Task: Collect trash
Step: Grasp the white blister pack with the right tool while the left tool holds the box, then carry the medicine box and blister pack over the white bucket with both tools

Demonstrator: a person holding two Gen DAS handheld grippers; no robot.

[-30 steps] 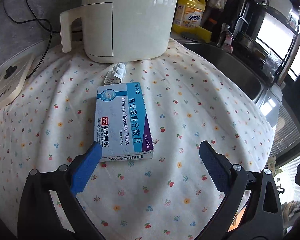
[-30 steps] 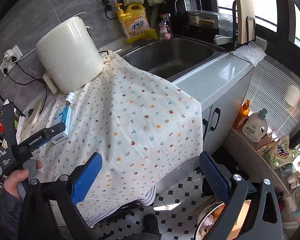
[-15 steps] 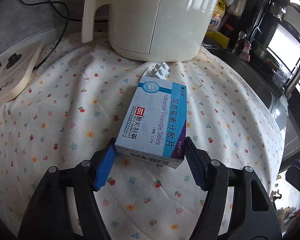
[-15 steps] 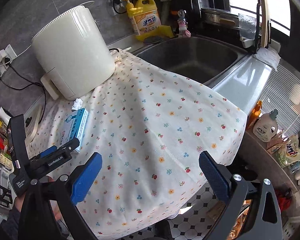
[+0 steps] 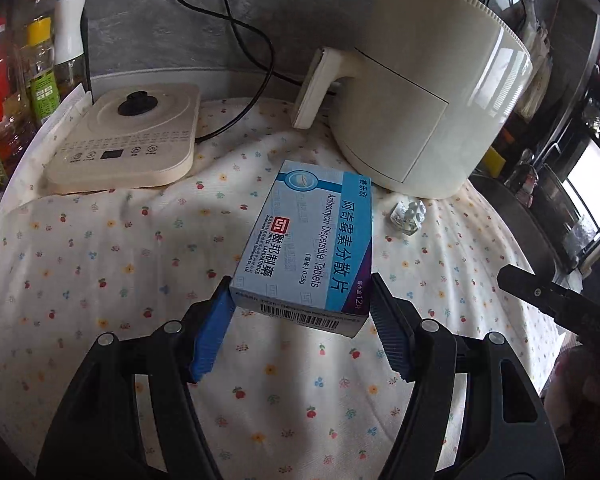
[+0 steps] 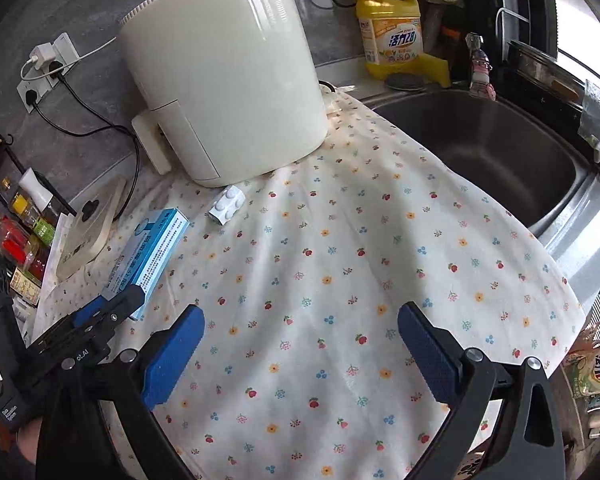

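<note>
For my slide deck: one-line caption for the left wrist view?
Left hand-held gripper clamps a blue medicine box above the floral cloth, blister pack nearby.

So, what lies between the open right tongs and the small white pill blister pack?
Only bare flowered tablecloth, per the right wrist view, lies between the right tongs and the blister pack.

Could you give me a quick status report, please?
Left tongs clamped on tablet box. Right tongs open, empty. Blister pack on the cloth beside air fryer. Nothing blocking.
</note>
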